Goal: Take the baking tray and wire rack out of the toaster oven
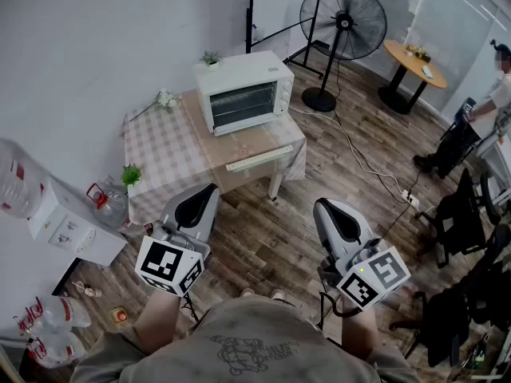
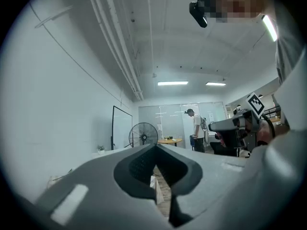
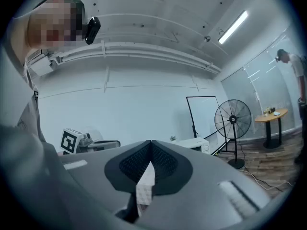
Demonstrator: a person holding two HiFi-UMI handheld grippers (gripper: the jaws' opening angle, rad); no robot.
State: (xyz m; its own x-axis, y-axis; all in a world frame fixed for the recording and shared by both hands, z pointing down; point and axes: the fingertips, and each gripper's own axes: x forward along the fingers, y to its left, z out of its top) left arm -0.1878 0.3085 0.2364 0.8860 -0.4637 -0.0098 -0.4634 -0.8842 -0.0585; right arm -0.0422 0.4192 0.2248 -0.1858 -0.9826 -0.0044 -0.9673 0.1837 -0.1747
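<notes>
**Two grippers held low, well apart from a shut toaster oven**

A wooden floor (image 1: 351, 190) is seen across most of the head view. On it a table (image 1: 160, 158) draped in a checked cloth is set against the white wall. To the right of the table, a black pedestal fan (image 1: 342, 22) is placed near the wall, and a round wooden table (image 1: 413, 61) is found beyond it. Dark office chairs (image 1: 459, 214) are gathered at the right edge, where a standing person (image 1: 501, 86) is partly shown.

The white toaster oven (image 1: 243, 92) is set on the far right part of the checked table, with its glass door shut. Faint horizontal bars can be made out behind the glass, but the baking tray and the wire rack cannot be told apart at that size. A small potted plant (image 1: 211, 57) is placed on the oven's top.

The left gripper (image 1: 214, 187) and the right gripper (image 1: 318, 203) are held close to the person's body, over the floor in front of the table and well apart from the oven. In the left gripper view the two jaws are brought together at their tips, and nothing is held between them. In the right gripper view the jaws are likewise closed tip to tip, and nothing is clamped.

A sprig of white flowers (image 1: 165, 98) is laid at the table's far left corner, and a small green plant (image 1: 131, 174) is seen by its near left corner.
</notes>
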